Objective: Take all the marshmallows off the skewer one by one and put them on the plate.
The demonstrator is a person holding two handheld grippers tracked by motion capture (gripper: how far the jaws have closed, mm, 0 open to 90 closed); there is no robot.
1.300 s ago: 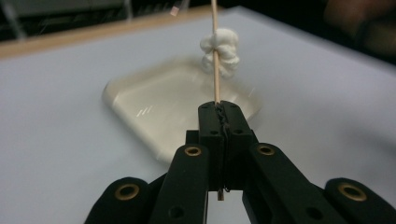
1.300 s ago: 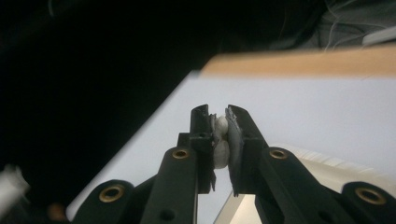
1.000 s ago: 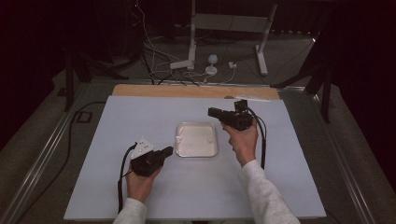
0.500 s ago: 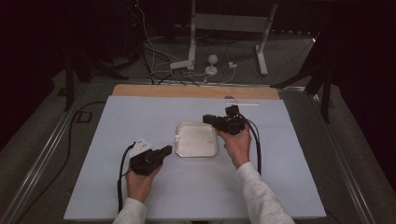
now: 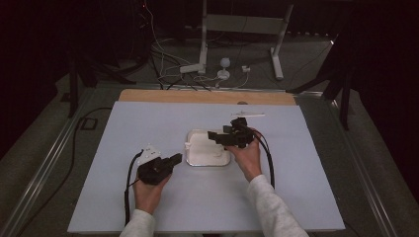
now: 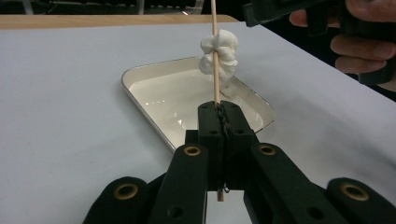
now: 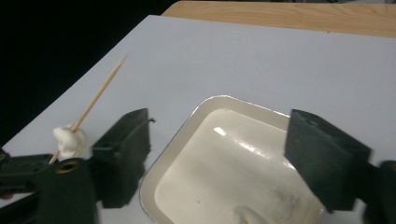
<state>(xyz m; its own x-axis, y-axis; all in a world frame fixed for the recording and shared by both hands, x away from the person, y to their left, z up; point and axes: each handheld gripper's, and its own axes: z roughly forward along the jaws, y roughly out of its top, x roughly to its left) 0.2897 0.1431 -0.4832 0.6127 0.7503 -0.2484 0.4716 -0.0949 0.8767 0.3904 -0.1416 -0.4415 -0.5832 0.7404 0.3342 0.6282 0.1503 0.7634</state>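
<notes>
Resting low on the pale blue surface nearest the person, the left tool was clenched on a thin wooden skewer at its lower end. The stick's long axis ran nearly upright from the jaws in the left gripper view, its pointed tip up and away from the tool. A lump of soft white marshmallow-like stuff was threaded on the stick, well above the jaws. Just beyond lay a shallow white rectangular tray with a metal rim, mid-surface. Over the tray's right part hovered the right tool, its jaws spread wide and grasping nothing, pointed toward the left tool. Farther off, a bare wooden strip edged the surface.
</notes>
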